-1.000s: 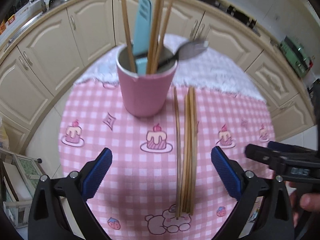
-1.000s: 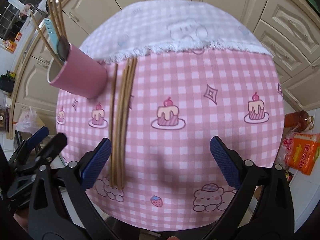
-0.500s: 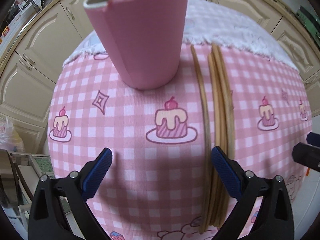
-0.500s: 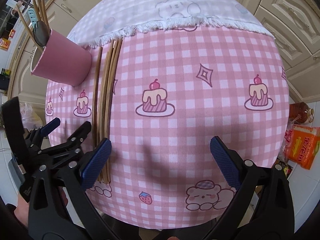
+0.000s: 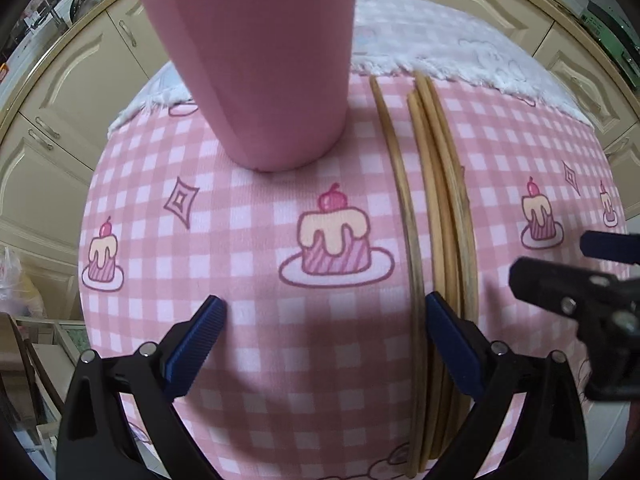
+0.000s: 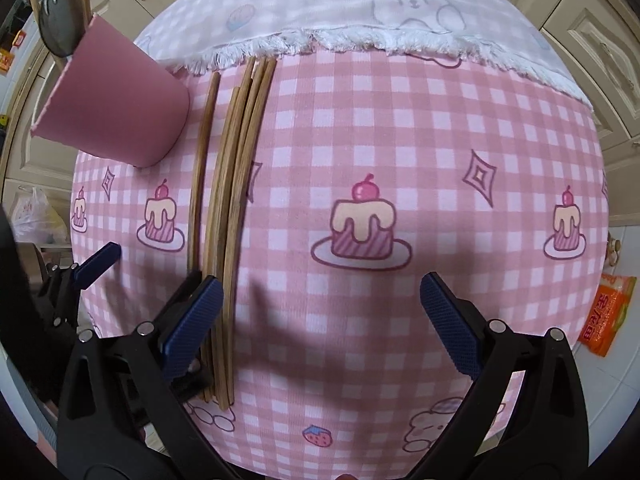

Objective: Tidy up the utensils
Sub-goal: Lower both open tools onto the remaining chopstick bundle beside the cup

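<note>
Several wooden chopsticks (image 5: pixel 436 216) lie side by side on the pink checked cloth, to the right of a pink cup (image 5: pixel 260 60). My left gripper (image 5: pixel 324 312) is open and low over the cloth, its right finger (image 5: pixel 448 336) lying over the chopsticks. In the right wrist view the chopsticks (image 6: pixel 236 184) lie left of centre and the cup (image 6: pixel 116 112) with utensils in it stands at upper left. My right gripper (image 6: pixel 320 300) is open and empty, its left finger (image 6: pixel 196 316) beside the chopsticks. The left gripper (image 6: pixel 152 276) shows there too, over the chopsticks.
The small table has a pink cake-print cloth (image 6: pixel 400 140) over a white towel (image 6: pixel 340 8) at its far side. Cream cabinets (image 5: pixel 60 92) surround it. An orange packet (image 6: pixel 604 316) lies on the floor at right. The right gripper (image 5: pixel 580 292) appears at the right of the left wrist view.
Both grippers have moved down and closer to the cloth. My left gripper's right finger now lies over the chopsticks. The right gripper has come closer to them.
</note>
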Available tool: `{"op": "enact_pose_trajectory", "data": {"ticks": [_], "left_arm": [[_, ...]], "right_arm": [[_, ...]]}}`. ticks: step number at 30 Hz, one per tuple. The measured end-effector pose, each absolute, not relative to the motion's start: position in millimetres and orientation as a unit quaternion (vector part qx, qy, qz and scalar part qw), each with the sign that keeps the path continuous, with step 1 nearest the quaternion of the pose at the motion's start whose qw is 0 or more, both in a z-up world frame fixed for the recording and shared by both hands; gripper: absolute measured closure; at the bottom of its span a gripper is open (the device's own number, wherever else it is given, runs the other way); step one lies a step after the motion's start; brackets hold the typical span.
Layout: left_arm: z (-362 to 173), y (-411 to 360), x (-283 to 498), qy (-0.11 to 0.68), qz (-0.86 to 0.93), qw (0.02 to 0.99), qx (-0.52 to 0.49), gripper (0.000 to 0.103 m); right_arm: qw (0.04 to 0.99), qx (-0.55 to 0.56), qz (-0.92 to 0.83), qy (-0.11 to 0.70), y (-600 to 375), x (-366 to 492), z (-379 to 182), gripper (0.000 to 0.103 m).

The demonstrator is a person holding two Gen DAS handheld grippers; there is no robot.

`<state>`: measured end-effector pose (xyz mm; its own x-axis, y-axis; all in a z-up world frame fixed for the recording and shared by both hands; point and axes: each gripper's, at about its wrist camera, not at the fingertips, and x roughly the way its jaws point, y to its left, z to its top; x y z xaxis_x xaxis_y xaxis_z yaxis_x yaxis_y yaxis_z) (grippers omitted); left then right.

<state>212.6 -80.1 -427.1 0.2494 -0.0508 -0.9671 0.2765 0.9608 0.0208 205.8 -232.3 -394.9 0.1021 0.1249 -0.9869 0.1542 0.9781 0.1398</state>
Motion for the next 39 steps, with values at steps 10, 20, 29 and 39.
{"op": "enact_pose_trajectory", "data": {"ticks": [10, 20, 29, 39], "left_arm": [[-426.0, -51.8, 219.4, 0.61, -0.091, 0.782, 0.083, 0.006], [-428.4, -52.7, 219.1, 0.615, -0.092, 0.778, 0.085, 0.006], [-426.4, -54.0, 229.5, 0.624, -0.08, 0.773, 0.087, 0.006], [-426.4, -69.2, 245.5, 0.645, -0.069, 0.756, 0.088, 0.006]], "right_arm": [[0.731, 0.064, -0.023, 0.679, -212.3, 216.3, -411.4, 0.006], [0.722, 0.059, -0.055, 0.687, -201.4, 213.6, -410.6, 0.006], [0.712, 0.066, -0.072, 0.696, -214.9, 227.3, -418.9, 0.014], [0.712, 0.096, -0.074, 0.691, -223.8, 248.6, -412.6, 0.028]]}}
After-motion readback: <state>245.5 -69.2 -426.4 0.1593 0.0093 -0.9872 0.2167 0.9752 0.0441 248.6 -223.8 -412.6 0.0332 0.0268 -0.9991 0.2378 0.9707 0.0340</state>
